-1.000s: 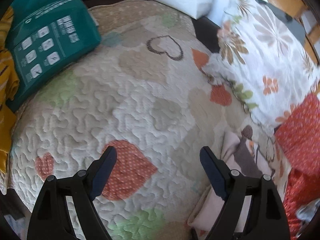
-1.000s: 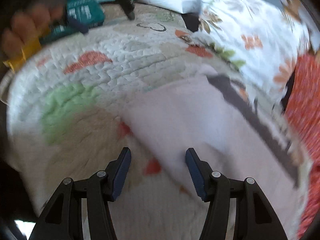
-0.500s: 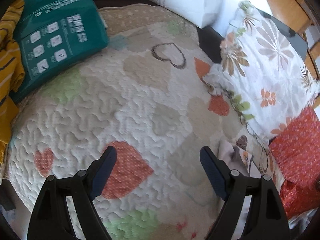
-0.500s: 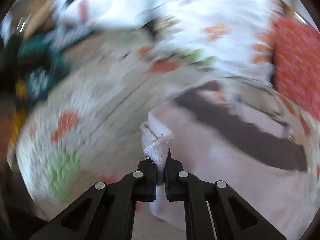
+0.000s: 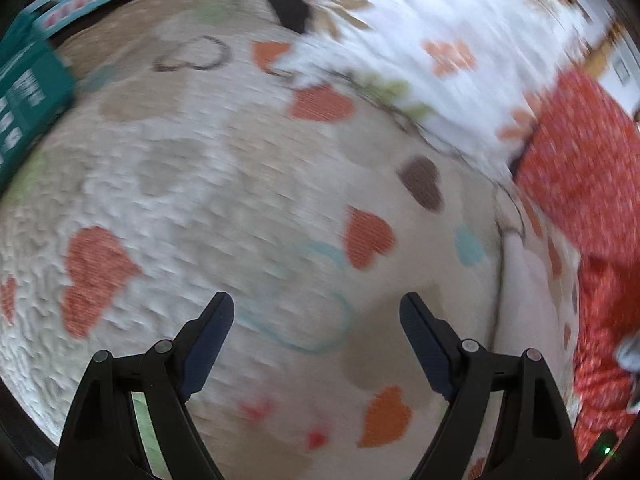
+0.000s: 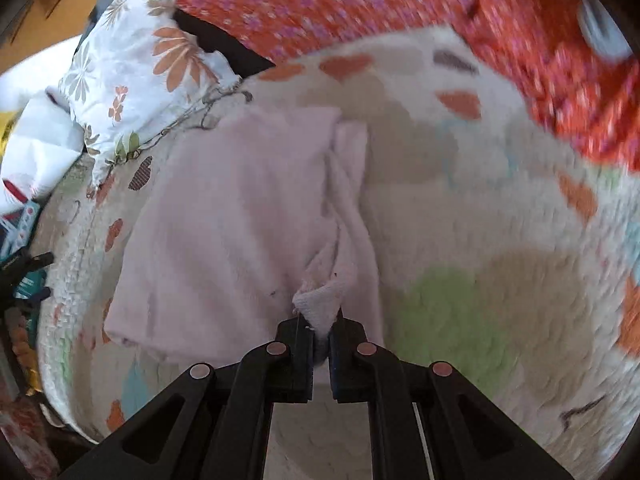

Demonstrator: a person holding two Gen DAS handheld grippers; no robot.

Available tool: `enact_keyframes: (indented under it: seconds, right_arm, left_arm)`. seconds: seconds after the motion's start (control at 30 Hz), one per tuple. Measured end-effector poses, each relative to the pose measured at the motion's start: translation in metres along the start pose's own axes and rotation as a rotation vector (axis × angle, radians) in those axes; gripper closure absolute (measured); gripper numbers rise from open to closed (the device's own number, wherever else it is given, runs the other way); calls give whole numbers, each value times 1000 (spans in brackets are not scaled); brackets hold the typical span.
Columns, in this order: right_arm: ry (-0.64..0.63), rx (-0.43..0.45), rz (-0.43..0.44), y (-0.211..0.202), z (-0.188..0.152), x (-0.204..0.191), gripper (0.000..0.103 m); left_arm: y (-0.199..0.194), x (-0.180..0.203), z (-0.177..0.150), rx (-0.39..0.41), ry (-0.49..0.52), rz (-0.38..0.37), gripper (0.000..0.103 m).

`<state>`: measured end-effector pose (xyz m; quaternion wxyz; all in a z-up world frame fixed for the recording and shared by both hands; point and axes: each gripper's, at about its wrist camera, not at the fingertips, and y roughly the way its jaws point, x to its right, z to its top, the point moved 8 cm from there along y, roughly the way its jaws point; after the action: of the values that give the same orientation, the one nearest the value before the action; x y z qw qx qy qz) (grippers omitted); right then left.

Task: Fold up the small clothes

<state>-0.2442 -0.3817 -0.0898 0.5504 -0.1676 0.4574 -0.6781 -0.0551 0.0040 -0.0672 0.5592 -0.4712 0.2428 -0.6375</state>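
Hovering over the heart-print quilt (image 5: 248, 184), my left gripper (image 5: 316, 320) has its jaws spread wide with nothing between them. A pale pink garment (image 6: 240, 216) lies on the quilt, near the floral pillow (image 6: 132, 76) at far left. My right gripper (image 6: 320, 332) has its jaws clamped on the garment's ribbed near edge.
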Motion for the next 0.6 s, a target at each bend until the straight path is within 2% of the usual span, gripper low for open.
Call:
enact_keyframes:
  seconds: [0.13,0.2,0.37,0.43,0.5,0.6]
  right_arm:
    - [-64,51,-40,-13,7,-5,97]
    - [-54,69,-62,-18,10,2,97]
    - [-17,44,-93,-12,7,28,97]
    - [-35,16,-98,-6,1,27,97]
    - [-64,-5,-102,-3,-6,24,97]
    - [-79,-37,-89,1,-17,23,97]
  left_arm:
    - [11,61,-28,-55,131,-70,19]
    - [14,96,-48,-81,219,-121,19]
    - [22,162,-104,-167,387,-234,19]
    - [32,174,-124,-209,442,-225,19]
    - [45,178,-144,-244,486,-182,19]
    - [54,174,-162,-266,503,-150,19]
